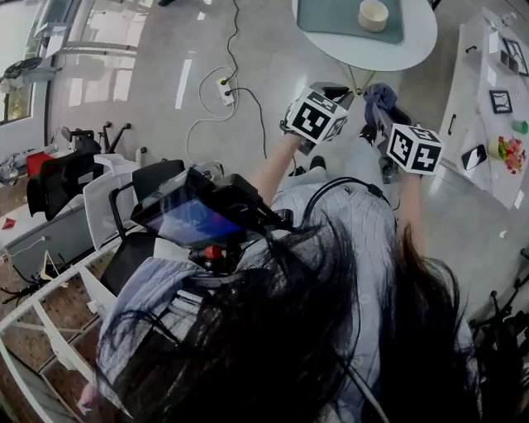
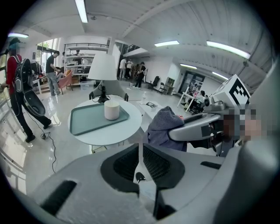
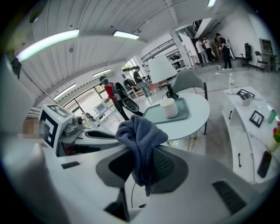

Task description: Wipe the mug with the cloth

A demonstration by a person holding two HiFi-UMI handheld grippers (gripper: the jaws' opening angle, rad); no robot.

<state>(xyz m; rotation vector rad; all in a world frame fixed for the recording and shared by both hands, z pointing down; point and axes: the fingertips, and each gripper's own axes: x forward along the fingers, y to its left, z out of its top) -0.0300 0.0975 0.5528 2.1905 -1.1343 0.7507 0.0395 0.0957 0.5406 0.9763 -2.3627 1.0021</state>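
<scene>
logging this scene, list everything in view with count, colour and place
mug: one, white, on the tray
tray: one, teal, on the round table
round table: one, white, straight ahead
lamp: one, white shade, behind the tray
cloth: one, blue-grey, in the right gripper's fingers
side counter: one, white, right of the round table
power strip: one, white, on the floor
people: several, standing at the room's far end
left gripper: one, grey, fingers a sliver apart, empty
right gripper: one, grey, fingers shut on the cloth
</scene>
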